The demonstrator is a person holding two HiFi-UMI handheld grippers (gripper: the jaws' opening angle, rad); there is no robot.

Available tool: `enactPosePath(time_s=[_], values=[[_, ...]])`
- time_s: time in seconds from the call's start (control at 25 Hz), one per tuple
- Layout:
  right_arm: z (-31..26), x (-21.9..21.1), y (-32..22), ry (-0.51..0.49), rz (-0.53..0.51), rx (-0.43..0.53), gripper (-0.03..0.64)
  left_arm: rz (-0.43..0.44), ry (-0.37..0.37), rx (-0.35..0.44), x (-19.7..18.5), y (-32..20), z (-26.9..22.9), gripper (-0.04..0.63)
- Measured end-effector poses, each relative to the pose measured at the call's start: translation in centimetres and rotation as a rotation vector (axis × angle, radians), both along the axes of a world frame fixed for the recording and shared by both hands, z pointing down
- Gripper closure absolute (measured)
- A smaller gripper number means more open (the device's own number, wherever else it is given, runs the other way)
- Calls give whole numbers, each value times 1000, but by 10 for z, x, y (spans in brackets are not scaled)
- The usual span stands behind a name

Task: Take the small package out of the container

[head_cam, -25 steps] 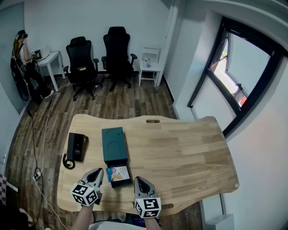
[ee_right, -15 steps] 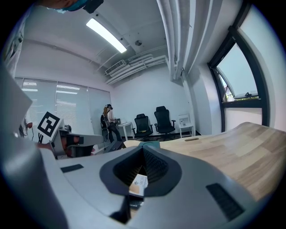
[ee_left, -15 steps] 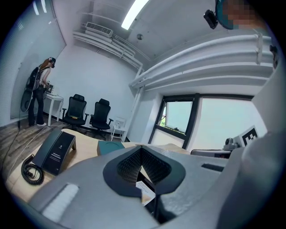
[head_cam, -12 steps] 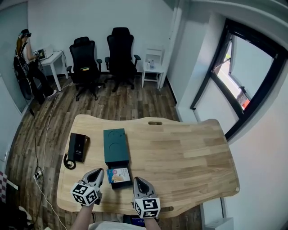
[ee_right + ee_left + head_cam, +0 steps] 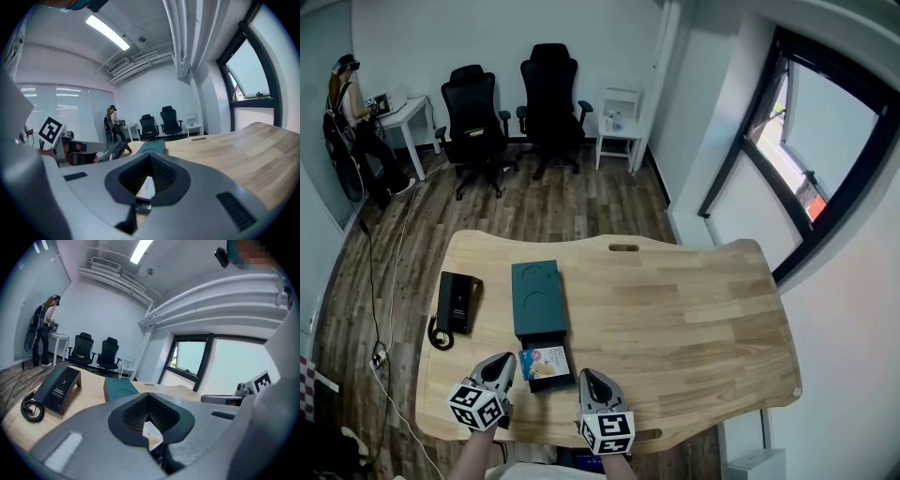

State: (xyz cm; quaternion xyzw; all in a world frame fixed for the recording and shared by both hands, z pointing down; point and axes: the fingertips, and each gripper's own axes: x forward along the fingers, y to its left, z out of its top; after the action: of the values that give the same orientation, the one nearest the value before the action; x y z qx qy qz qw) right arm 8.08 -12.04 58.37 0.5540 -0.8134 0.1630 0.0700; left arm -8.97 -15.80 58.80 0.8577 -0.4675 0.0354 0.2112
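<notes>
A dark teal container (image 5: 536,298) lies on the wooden table (image 5: 675,319), its black drawer pulled out toward me. In the drawer lies the small package (image 5: 547,362), pale with a colourful print. My left gripper (image 5: 503,361) hovers just left of the drawer, shut and empty. To the drawer's right, my right gripper (image 5: 588,376) is also shut and empty. In the left gripper view the package (image 5: 152,434) shows low behind the closed jaws, with the container (image 5: 119,387) beyond. The right gripper view shows the package (image 5: 147,187) and the container (image 5: 151,147) likewise.
A black desk phone (image 5: 457,304) with a coiled cord sits left of the container. The table's near edge runs just under both grippers. Two black office chairs (image 5: 549,101) and a person at a white desk (image 5: 349,112) are far back in the room.
The head view has shifted slightly. Both grippers, the drawer and the package stand where they were.
</notes>
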Motion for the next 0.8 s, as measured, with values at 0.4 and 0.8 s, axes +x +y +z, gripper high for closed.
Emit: enactPosePath(time_s=[0.4,0.8], values=[[30,0,-10,7,-24,-72,614,-36,2,-93,-7,-7,37,594],[53,-4,-22,19,-67,-127,613,-54,26,-211,-7,-9,76,592]])
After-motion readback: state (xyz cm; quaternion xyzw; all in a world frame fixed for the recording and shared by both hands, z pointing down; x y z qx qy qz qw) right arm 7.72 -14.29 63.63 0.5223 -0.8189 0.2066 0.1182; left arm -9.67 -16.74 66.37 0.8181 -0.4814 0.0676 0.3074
